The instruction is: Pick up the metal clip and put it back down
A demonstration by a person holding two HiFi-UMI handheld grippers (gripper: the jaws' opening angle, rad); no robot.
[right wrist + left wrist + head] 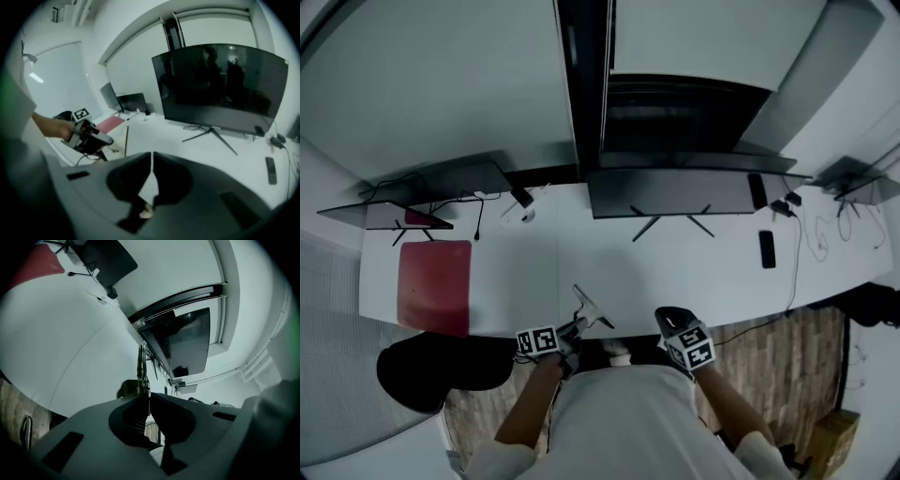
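Evidently light, stiff and slick, the metal clip (pixel 140 365) is best pinched at its near end, as the left gripper (pixel 148 397) does (right gripper (pixel 152 160) closed on nothing).

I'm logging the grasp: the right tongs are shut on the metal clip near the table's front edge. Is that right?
Not quite: it is the left tongs that are shut on the metal clip near the table's front edge. The left gripper view shows the clip pinched between them; the right tongs are shut on nothing.
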